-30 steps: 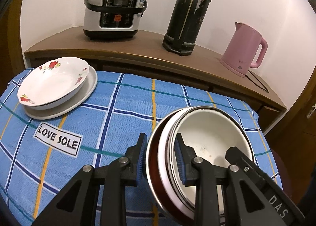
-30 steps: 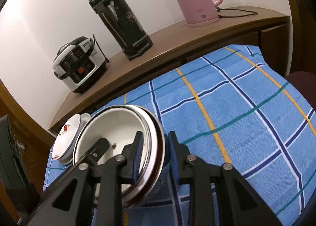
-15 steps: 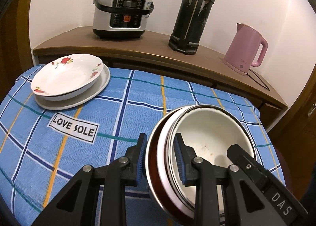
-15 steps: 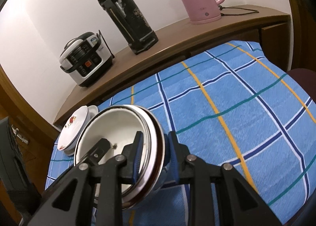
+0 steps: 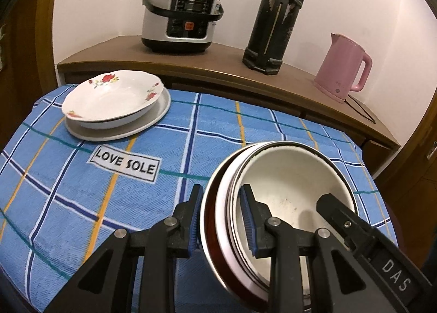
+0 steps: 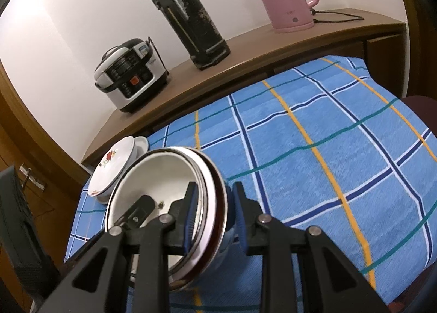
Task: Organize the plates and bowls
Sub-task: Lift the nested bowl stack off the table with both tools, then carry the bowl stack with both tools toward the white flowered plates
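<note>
I hold the bowls (image 5: 286, 203), a nested stack, from both sides above the tabletop (image 5: 82, 190). My left gripper (image 5: 221, 217) pinches the near-left rim, one finger inside, one outside; my right gripper (image 6: 211, 220) does the same on the opposite rim. Two grips keep the stack level, I judge, so the inner bowls cannot slide. The plates (image 5: 114, 105), a flowered one on a plain one, sit at the far left corner, likely my target.

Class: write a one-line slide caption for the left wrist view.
Both grippers hold stacked bowls above the checked tablecloth.
</note>
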Available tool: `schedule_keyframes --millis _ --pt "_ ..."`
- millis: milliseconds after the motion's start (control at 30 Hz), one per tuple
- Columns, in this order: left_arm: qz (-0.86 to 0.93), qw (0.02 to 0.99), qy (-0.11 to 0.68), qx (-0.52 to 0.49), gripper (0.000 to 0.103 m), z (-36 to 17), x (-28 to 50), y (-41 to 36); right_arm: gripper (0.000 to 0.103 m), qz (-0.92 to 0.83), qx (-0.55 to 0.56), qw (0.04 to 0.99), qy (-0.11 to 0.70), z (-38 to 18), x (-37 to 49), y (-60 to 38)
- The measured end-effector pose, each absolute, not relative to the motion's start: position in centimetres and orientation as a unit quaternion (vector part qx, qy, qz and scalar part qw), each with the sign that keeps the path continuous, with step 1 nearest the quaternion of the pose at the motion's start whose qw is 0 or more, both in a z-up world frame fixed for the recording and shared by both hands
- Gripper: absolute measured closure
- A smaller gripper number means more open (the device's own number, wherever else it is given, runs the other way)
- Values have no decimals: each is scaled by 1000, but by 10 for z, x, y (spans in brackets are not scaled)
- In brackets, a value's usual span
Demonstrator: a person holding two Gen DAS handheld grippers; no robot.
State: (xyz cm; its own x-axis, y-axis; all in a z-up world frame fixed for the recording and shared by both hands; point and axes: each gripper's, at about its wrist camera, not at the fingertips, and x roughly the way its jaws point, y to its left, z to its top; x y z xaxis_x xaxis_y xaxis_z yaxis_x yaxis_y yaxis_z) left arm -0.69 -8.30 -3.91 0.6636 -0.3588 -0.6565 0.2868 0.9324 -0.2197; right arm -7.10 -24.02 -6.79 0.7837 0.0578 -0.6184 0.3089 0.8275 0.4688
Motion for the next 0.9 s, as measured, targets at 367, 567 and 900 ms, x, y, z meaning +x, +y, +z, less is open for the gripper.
schedule_keyframes --millis 367,567,900 --pt "-164 913 370 -51 73 -40 -9 -65 77 -57 280 900 330 -71 -70 -220" --pt "-158 914 370 -50 73 -39 -11 -55 77 -50 277 899 335 -70 -69 -212" --pt "-142 917 369 -55 73 -39 -9 -38 77 -34 272 899 343 -72 -62 -194"
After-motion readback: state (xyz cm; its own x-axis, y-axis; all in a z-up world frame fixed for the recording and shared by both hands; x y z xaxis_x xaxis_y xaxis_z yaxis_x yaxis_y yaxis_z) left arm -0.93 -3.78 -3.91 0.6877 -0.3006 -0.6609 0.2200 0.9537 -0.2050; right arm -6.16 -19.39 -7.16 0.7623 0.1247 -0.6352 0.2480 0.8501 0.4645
